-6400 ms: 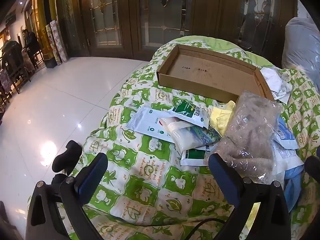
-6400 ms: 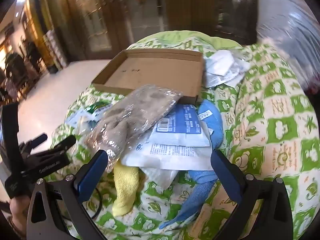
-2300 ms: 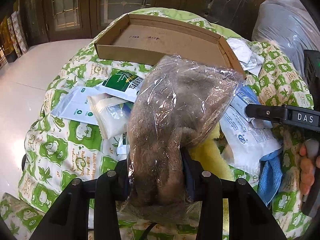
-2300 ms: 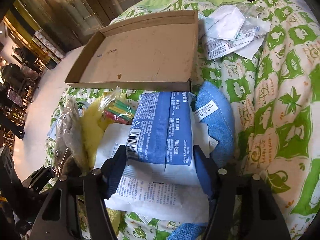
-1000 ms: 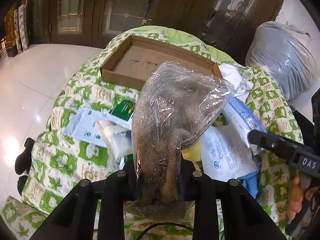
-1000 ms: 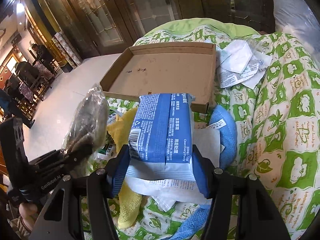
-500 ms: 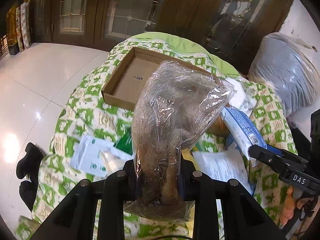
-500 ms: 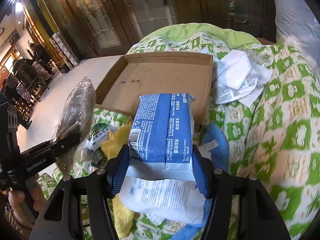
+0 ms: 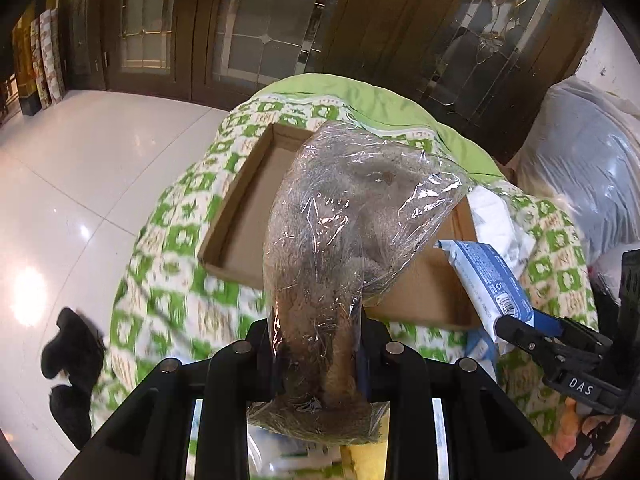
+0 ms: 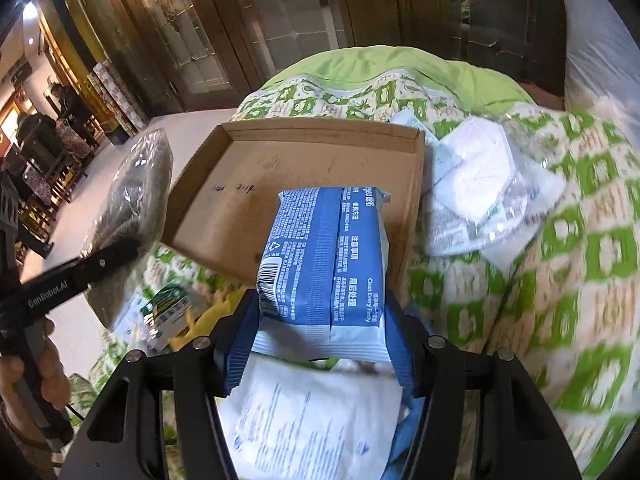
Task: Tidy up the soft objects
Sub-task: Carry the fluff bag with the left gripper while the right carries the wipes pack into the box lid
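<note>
the left gripper [image 9: 318, 344] has its jaws clamped on a clear plastic bag [image 9: 348, 240] with brown fuzzy stuff inside. the bag rises up the middle of the left view and hides much of the cardboard tray [image 9: 240, 236] behind it. in the right view the same bag [image 10: 138, 196] shows at mid left, just left of the tray's near corner, with the left gripper [image 10: 100, 264] reaching in from the lower left edge.

the right gripper [image 10: 320, 344] has its jaws tight on a blue wipes pack [image 10: 326, 256]. the pack sits in the centre of the right view, its far end in front of the tray [image 10: 300, 160], toward the tray's right wall. whether it touches the tray floor cannot be told. in the left view the pack [image 9: 486, 280] shows at mid right, held by the right gripper [image 9: 520, 336], beside the tray's right end.

the tray lies open on a green and white quilt [image 10: 560, 280]. its floor shows bare brown card with a little handwriting. just right of the tray, in the upper right of the right view, lie white masks in clear wrap [image 10: 480, 188].

at the bottom of the right view a white printed packet [image 10: 312, 420] lies under the gripper. to the lower left are a green and white sachet [image 10: 168, 304] and a bit of yellow cloth [image 10: 208, 316]. a large grey plastic sack [image 9: 580, 176] fills the upper right of the left view.
</note>
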`<control>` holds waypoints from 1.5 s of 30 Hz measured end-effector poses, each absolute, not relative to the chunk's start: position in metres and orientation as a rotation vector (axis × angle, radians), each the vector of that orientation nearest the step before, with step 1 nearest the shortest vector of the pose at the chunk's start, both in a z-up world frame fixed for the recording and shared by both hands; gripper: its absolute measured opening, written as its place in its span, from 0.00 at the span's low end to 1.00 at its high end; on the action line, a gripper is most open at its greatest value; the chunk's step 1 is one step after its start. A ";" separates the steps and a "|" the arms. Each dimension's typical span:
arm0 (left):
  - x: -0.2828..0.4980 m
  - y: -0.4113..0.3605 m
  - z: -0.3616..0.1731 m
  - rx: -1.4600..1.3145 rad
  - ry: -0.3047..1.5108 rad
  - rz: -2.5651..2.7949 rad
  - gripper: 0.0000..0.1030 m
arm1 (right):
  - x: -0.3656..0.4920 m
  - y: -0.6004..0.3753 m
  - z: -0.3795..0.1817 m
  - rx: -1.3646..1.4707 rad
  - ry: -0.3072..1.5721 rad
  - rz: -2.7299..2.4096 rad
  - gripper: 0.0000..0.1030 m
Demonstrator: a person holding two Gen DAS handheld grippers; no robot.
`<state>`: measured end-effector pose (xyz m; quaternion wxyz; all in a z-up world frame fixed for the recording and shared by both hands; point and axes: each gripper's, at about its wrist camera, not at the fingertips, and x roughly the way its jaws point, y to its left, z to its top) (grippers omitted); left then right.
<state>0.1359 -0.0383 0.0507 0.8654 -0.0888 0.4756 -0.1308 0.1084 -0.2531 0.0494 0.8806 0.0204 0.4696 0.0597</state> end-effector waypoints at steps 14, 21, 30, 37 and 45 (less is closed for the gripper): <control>0.234 -0.056 0.027 -0.162 1.057 -0.235 0.28 | 0.195 -0.250 0.030 -0.002 0.994 0.125 0.57; 0.268 -0.066 -0.004 -0.105 1.109 -0.199 0.28 | 0.218 -0.256 0.012 0.001 1.035 0.085 0.57; 0.283 -0.064 -0.022 -0.115 1.121 -0.124 0.31 | 0.232 -0.254 0.000 0.009 1.012 0.036 0.57; 0.283 -0.053 -0.027 -0.165 1.109 -0.079 0.54 | 0.230 -0.250 -0.009 -0.018 1.014 0.022 0.58; 0.278 -0.056 -0.023 -0.113 1.109 -0.093 0.69 | 0.219 -0.237 -0.006 -0.149 0.924 0.004 0.71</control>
